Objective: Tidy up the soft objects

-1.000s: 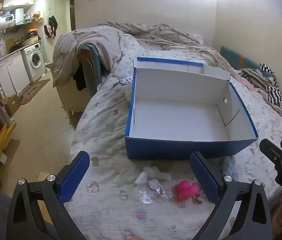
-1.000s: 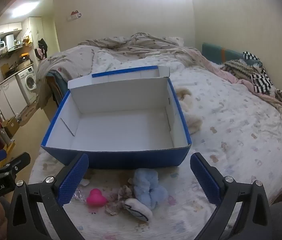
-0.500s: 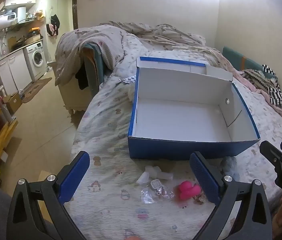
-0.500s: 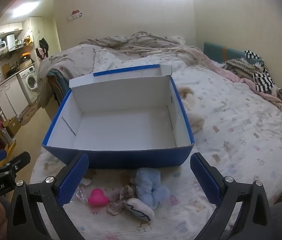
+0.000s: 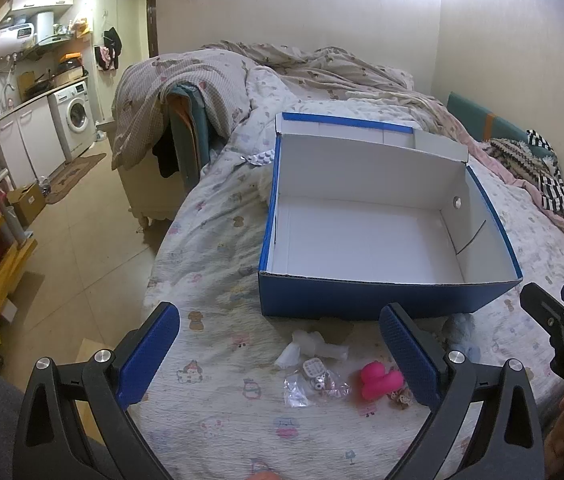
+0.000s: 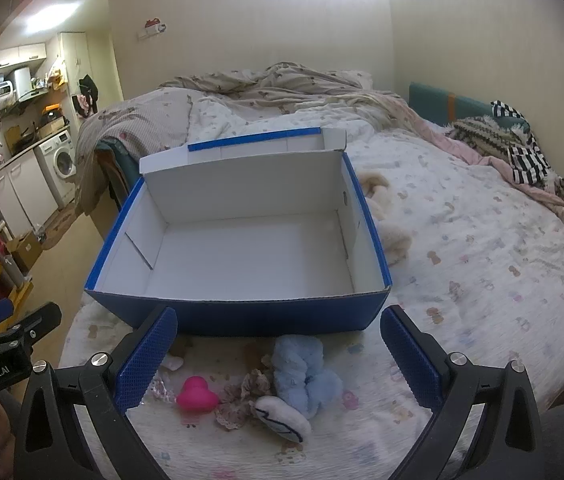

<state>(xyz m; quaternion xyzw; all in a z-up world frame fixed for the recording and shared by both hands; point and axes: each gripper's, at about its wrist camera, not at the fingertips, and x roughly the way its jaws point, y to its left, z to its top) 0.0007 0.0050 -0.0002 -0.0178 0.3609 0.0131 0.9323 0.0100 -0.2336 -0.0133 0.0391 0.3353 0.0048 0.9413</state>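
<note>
A: Item one, the landmark?

B: Blue cardboard box point(image 6: 242, 314), white inside, nothing in it, lid flap folded back at the far side; it sits on the patterned bedsheet point(image 6: 482, 264).

A: Soft goods?

B: All in front of the box's near wall: pink heart-shaped toy point(image 6: 196, 395), light blue fluffy piece point(image 6: 302, 368) (closest to the wall), white plush with dark stitching point(image 6: 282, 420) touching the blue piece, floral fabric scrap point(image 6: 248, 394) between heart and blue piece. Clear plastic packets point(image 5: 314, 380) lie left of the heart.

A: Grippers?

B: Left gripper point(image 5: 280, 354): fingers spread wide, holding nothing, above the packets. Right gripper point(image 6: 278, 354): likewise spread, holding nothing, over the blue piece. A beige plush point(image 6: 386, 220) lies against the box's right side.
</note>
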